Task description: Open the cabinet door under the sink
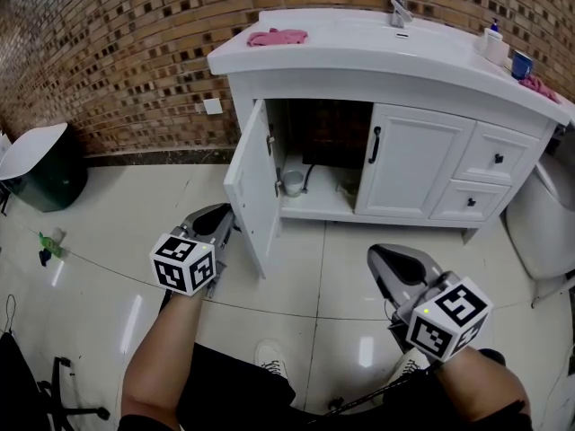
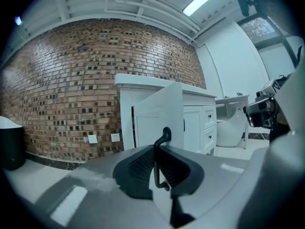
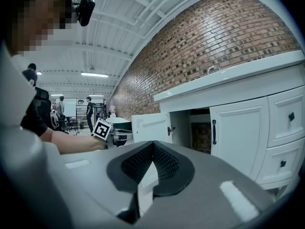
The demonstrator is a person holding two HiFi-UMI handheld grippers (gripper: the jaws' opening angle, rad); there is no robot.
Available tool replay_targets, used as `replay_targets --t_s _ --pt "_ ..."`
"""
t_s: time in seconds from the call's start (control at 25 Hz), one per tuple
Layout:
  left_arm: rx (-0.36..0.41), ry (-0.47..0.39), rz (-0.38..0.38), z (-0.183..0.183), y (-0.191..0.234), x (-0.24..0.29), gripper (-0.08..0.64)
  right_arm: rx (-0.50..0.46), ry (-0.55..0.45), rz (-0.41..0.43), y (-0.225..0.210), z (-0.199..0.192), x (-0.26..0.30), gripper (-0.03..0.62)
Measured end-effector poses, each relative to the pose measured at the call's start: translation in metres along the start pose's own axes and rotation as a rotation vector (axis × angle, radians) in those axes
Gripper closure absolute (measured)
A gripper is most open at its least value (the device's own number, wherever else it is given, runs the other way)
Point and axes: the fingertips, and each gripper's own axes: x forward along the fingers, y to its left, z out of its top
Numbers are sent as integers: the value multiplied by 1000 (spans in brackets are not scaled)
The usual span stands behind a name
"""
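White cabinet [image 1: 422, 164]: I see it in the upper middle of the head view, under the sink [image 1: 359, 57].
Door [image 1: 252, 182]: the left one stands wide open, and I can see inside.
Right tongs [image 1: 384, 260]: lower right, pressed together, holding nothing.
Left tongs [image 1: 226, 223]: clamped on the thin black handle [image 2: 163, 136], on the door's outer side.
Job: I think it is nearly done; only letting go is left.

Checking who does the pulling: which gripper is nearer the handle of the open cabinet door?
Left. The left gripper is clamped on the handle; the right gripper hangs apart, before the closed door.
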Motion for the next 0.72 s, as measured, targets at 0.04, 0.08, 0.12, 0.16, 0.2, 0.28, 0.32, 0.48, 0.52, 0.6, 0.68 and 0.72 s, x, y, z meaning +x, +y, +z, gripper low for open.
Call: replay_targets --t_s 0.04,0.08,0.12,0.16,0.2,0.28,0.32,0.48,0.52,0.6,0.68,0.72 --pt "-5 -6 10 0 5 -2 543 -1 0 1 1 0 0 584" --pt "-9 -11 17 0 9 -3 545 -1 1 -1 1 0 0 584" --pt "-11 -14 21 -1 11 -3 545 0 3 -4 1 -1 -1 584" --pt "-12 -16 24 -1 13 -4 545 1 5 -8 1 -2 -1 584" --pt "-12 -18 26 -1 15 -4 545 2 7 -11 0 -3 -1 584" --pt "-14 -22 28 -2 17 -5 545 4 10 -15 0 -5 -2 584" --pt "-16 -24 30 -2 19 -5 545 5 11 -18 0 -5 -2 584" --pt "-35 -43 38 -2 24 -8 545 2 9 -27 -1 -5 -6 584" --pt "-37 -50 40 -2 24 -8 543 0 8 -28 -1 -5 -7 584" --pt "-47 -63 41 -2 25 -8 539 -1 5 -30 -1 -4 -8 584" --pt "-75 -76 37 -3 26 -12 523 -2 1 -33 -2 -4 -10 584" --pt "-96 -84 34 -3 27 -15 516 -4 -1 -35 -2 -3 -12 584"
